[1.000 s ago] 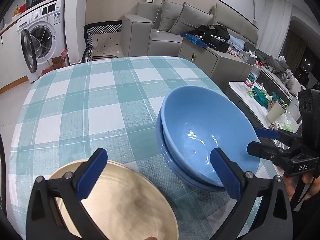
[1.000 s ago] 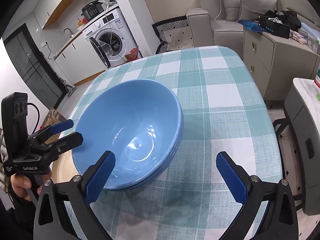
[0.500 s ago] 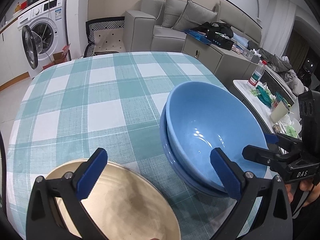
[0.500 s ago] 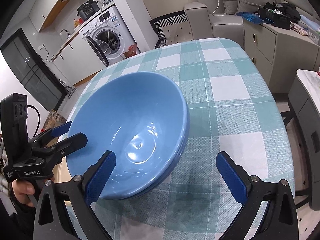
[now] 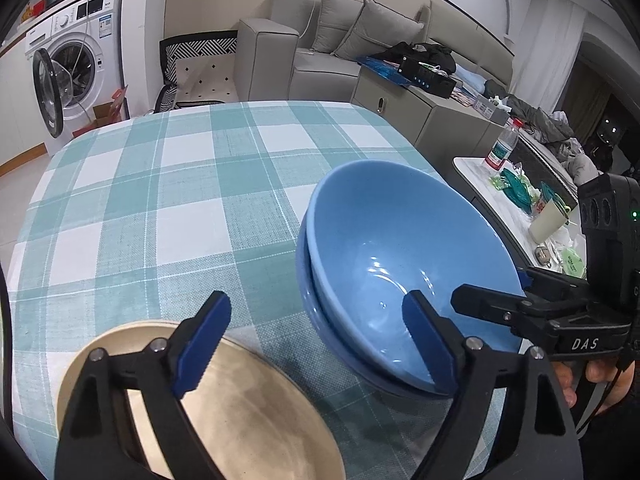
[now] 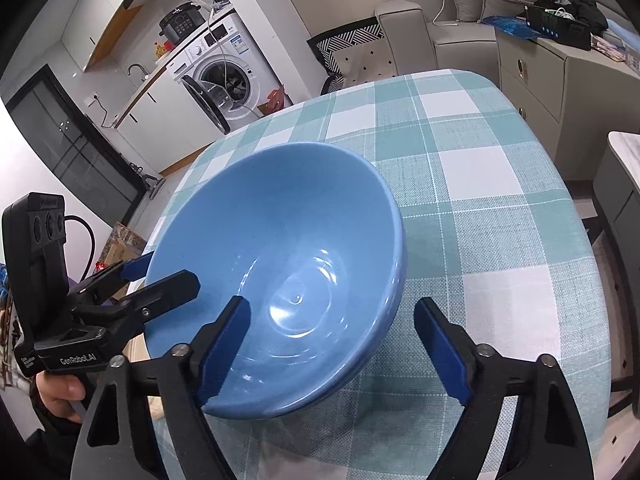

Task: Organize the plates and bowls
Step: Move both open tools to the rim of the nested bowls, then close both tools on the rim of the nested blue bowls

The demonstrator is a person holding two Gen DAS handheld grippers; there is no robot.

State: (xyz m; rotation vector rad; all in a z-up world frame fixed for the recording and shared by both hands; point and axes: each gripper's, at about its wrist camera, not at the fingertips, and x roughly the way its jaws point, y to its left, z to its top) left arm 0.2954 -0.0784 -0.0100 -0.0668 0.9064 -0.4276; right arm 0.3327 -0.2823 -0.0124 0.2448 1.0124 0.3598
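Blue bowls (image 5: 384, 256), two nested one inside the other, sit on the tabletop (image 5: 168, 208) under a teal-and-white check cloth, near its right edge as the left wrist view has it; cream plate (image 5: 248, 412) lies on the same cloth just beside the stack, at the near left, apart from it; left gripper (image 5: 316, 340) hangs over the gap between plate and bowls, jaws wide but just been closing, one blue pad above the plate, the other in front of the bowls' near wall, nothing pressed between them; right gripper (image 6: 332, 344) straddles the near rim of the bowls, jaws likewise wide and just been closing, left pad over the inside of the upper bowl, right pad outside it over the cloth, contact with the rim not clear; a hand (image 6: 60, 392) shows under the left gripper's handle; washing machine (image 5: 76, 68) with its door open and grey sofa (image 5: 320, 48) stand beyond the tabletop.
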